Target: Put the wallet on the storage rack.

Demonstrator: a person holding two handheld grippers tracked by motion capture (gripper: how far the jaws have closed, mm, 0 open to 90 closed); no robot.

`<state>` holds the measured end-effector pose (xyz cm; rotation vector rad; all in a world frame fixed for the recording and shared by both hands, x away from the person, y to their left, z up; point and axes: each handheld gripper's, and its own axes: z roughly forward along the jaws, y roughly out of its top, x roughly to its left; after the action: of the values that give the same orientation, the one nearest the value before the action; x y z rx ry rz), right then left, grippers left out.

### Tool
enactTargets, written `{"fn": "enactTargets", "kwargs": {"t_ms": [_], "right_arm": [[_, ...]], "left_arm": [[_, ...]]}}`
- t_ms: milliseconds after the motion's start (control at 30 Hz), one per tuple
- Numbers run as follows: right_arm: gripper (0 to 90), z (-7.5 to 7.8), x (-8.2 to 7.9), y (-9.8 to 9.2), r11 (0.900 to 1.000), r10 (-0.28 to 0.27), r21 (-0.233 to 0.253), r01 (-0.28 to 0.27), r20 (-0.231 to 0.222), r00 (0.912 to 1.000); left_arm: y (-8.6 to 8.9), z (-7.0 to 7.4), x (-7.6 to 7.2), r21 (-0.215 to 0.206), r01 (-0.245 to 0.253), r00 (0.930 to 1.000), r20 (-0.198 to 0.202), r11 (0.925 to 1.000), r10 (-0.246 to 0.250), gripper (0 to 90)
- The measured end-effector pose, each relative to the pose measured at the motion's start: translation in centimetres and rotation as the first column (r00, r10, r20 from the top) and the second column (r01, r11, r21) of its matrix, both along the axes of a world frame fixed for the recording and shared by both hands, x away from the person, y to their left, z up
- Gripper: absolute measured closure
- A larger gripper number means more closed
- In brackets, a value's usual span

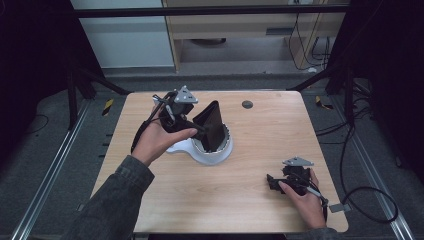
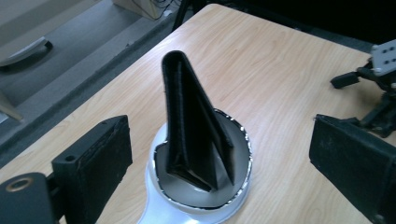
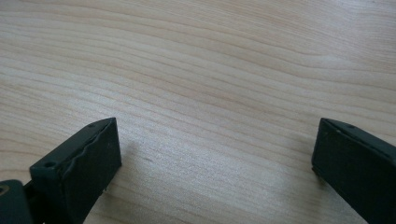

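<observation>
Near the desk's middle, toward the far edge: a black folded wallet point(image 1: 210, 125) stands on end in a white bowl point(image 1: 220, 152), leaning against the bowl's rim, its folded top pointing up.
Bowl: white outside, grey inside, with a short white handle toward the desk's left edge; it sits on the wooden desk point(image 1: 250, 165).
Left gripper point(image 1: 192, 124): held just left of the bowl, jaws spread wide.
Wallet relative to the left jaws: in the left gripper view the wallet point(image 2: 191, 126) rises between the two black jaws, slightly beyond them, and touches neither; a clear gap shows on each side.
Left hand point(image 1: 159, 140): wrapped around the gripper body, forearm in a grey-green sleeve.
Right gripper point(image 1: 274, 182): low over the desk near the near right corner, well apart from the bowl.
Right jaws: spread wide, bare wood grain between them, pinching nothing.
Far edge: a small dark round cap point(image 1: 247, 104) lies flush in the desk.
</observation>
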<state>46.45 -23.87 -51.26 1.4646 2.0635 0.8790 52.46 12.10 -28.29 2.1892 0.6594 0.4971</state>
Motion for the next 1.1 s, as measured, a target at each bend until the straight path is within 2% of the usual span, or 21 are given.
{"fn": "enactTargets", "kwargs": {"t_ms": [133, 200, 300, 467, 733, 1100], "right_arm": [[1.3, 0.0, 0.0, 0.0, 1.000, -0.003, 0.007, 0.003, -0.001, 1.0000], [1.2, 0.0, 0.0, 0.0, 1.000, 0.002, -0.003, -0.002, 0.006, 1.0000], [1.2, 0.0, 0.0, 0.0, 1.000, 0.001, -0.004, -0.001, 0.006, 1.0000], [1.1, 0.0, 0.0, 0.1, 1.000, -0.004, 0.005, 0.004, 0.001, 1.0000], [1.1, 0.0, -0.2, 0.1, 1.000, -0.012, 0.004, 0.012, 0.001, 0.9999], [1.1, 0.0, -0.3, 0.1, 1.000, -0.016, 0.000, 0.016, 0.002, 0.9999]], "left_arm": [[0.1, -0.3, -0.6, 0.001, -0.001, 0.9999, 0.013, 1.0000, 0.001, 5.2], [0.2, -0.7, -1.0, -0.007, 0.005, 1.0000, 0.004, 1.0000, -0.005, 5.1], [0.3, -1.4, -1.5, 0.012, 0.011, 0.9999, 0.007, 0.9999, -0.011, 4.7], [0.9, -3.2, -2.7, 0.007, 0.015, 0.9999, -0.003, 0.9999, -0.015, 4.6], [2.1, -6.4, -4.6, 0.047, 0.015, 0.9995, -0.029, 0.9988, -0.014, 4.3], [3.7, -9.5, -5.6, 0.057, 0.003, 0.9968, -0.080, 0.9983, 0.001, 4.6]]}}
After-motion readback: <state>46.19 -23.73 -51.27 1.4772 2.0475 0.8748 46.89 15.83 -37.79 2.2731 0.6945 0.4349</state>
